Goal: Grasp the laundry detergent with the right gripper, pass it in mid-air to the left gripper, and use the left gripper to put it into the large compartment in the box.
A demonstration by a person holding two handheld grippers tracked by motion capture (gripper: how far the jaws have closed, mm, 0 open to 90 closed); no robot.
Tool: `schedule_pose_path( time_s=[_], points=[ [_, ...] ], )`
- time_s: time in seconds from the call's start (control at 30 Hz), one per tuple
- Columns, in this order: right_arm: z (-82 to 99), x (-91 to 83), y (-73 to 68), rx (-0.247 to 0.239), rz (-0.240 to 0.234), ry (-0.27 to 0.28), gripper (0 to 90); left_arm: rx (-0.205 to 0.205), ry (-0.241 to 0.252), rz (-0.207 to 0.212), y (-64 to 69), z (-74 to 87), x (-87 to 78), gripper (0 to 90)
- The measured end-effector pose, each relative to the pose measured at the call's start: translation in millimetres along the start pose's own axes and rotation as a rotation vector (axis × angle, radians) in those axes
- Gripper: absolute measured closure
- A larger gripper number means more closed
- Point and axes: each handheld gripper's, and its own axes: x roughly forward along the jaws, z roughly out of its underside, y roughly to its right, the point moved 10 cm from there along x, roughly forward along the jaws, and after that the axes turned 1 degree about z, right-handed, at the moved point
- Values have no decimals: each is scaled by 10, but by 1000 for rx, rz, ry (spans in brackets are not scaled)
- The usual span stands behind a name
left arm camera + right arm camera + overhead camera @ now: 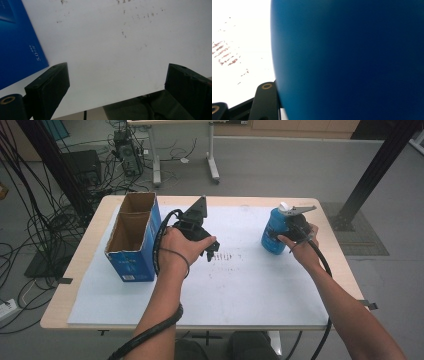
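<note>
white sheeting covers the surface (pixel 240 285). right of the open blue box (pixel 134 237), the left tongs (pixel 117 82) gape wide, empty. farther right, the right tongs (pixel 286 236) press a blue canister (pixel 274 234), likely to lift it; grip unclear.

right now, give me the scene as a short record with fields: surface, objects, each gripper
surface: white sheet covering a light wooden table, dark scuff marks near its middle
box: open blue cardboard box, upright at the sheet's left edge
bottle: blue cylindrical bottle with a white cap, upright at right
left gripper: open, above bare sheet, holding nothing
right gripper: against the bottle; grip cannot be told
</note>
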Motion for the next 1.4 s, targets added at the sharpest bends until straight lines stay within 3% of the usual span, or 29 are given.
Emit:
schedule_pose_path(
  time_s=[1.4],
  points=[
    [1,-14,9,23,-36,13,418,3,6,-14,-22,3,-44,61]
  ],
)
